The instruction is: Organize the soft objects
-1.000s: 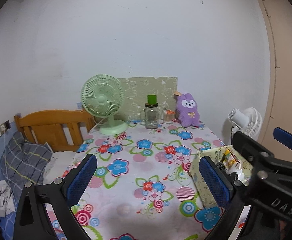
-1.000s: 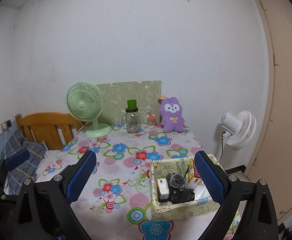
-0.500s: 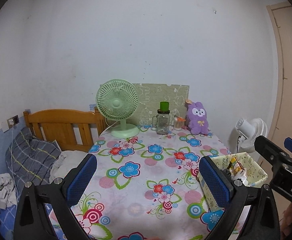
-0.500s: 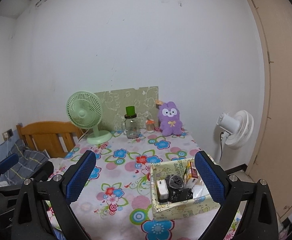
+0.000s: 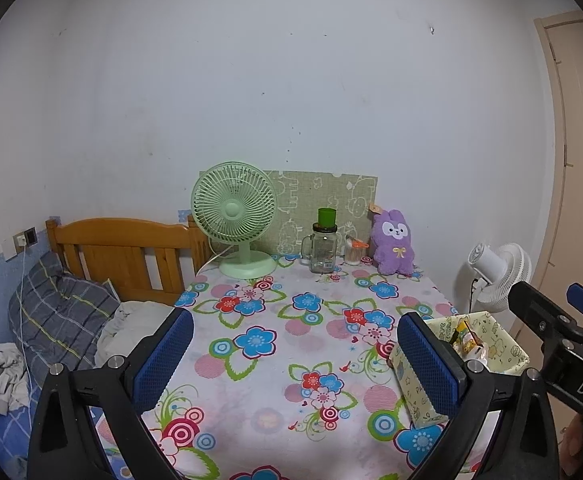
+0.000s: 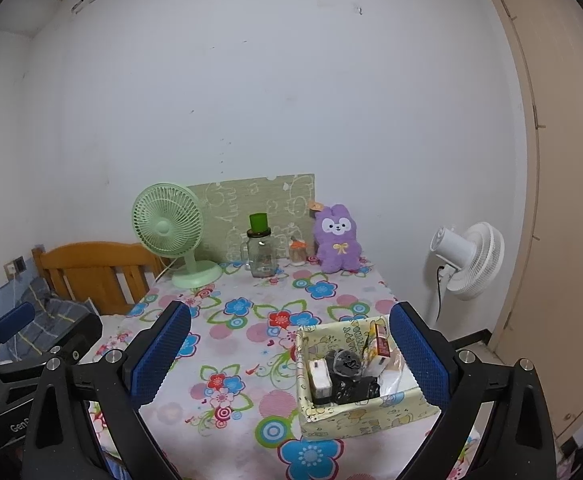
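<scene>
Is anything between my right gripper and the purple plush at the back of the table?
Nothing visible blocks it. From the right gripper, open and empty, bare tablecloth runs to the purple plush. The yellow box sits near-right, the glass jar left of the plush.

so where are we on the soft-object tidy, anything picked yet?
Nothing looks done yet. The purple plush bunny sits upright at the far end of the table, by the wall, untouched. In hand: nothing; the left hand-held gripper and right hand-held gripper are both open and empty above the near edge. Left: reach the bunny, grasp it and place it. The patterned box holds small non-plush items.
</scene>
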Demonstrator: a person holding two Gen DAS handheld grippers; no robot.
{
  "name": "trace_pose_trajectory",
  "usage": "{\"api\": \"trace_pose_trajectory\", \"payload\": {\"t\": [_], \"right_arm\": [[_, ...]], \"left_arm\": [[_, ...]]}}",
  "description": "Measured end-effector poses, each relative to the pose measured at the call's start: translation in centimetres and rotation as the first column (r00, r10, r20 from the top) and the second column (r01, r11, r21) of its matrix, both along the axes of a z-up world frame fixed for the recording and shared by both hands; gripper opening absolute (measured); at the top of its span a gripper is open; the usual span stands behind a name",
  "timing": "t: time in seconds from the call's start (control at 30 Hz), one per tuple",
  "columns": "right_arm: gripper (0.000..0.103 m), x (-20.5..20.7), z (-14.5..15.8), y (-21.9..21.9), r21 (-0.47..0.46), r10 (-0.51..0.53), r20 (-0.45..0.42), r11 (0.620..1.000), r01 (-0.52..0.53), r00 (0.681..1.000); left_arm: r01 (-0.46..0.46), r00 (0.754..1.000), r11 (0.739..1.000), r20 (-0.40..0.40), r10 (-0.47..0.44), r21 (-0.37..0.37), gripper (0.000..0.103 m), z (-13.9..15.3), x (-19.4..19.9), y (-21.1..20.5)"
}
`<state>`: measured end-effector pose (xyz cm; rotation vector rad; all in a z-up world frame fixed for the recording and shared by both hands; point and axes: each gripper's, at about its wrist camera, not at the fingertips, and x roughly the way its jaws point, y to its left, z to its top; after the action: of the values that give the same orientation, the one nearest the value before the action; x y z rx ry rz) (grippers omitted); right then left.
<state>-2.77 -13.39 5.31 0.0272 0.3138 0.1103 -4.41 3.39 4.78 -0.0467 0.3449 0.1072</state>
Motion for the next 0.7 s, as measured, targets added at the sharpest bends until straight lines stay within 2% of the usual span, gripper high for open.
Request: {"api": "trace_pose_trajectory", "payload": {"t": [0.7], "right_arm": [[0.101, 0.65, -0.02, 0.01, 0.004, 0.015, -0.017, 1.000, -0.015, 1.000]], "left_arm": [[-0.005, 1.000, 1.000, -0.001, 0.005, 0.008, 0.103, 0.33, 0.54, -0.01]]}}
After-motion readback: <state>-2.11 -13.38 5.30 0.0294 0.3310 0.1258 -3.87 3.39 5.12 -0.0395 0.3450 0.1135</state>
